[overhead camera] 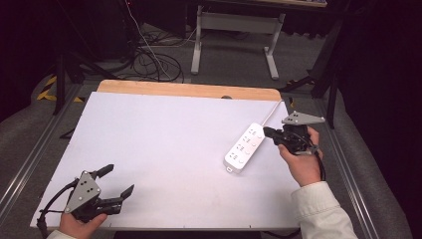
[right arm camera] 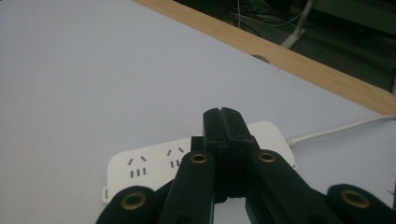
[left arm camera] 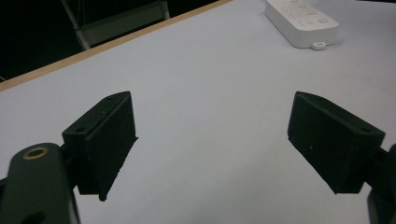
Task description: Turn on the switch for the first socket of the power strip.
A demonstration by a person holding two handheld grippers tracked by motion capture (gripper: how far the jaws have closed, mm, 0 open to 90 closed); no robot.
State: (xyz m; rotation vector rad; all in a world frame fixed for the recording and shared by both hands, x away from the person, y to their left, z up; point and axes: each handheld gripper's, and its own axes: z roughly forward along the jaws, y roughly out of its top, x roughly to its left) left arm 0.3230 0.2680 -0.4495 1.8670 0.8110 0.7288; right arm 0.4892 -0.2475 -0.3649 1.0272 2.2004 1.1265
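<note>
A white power strip [overhead camera: 244, 148] lies at an angle on the right side of the white table [overhead camera: 164, 149]. Its white cable [overhead camera: 271, 113] runs off toward the far right corner. My right gripper [overhead camera: 268, 133] is shut with nothing between its jaws, and its tips sit just over the strip's far right edge. In the right gripper view the closed jaws [right arm camera: 222, 114] cover the middle of the strip [right arm camera: 149, 163], with the cable [right arm camera: 336, 130] trailing right. My left gripper [overhead camera: 117, 180] stands open at the near left corner, empty, with the strip [left arm camera: 301, 21] far ahead of its jaws [left arm camera: 212, 140].
A wooden strip [overhead camera: 189, 89] borders the table's far edge. Beyond it a desk frame [overhead camera: 271, 55] stands on the floor beside tangled cables [overhead camera: 154, 59]. Metal rails [overhead camera: 30, 159] run along both sides of the table.
</note>
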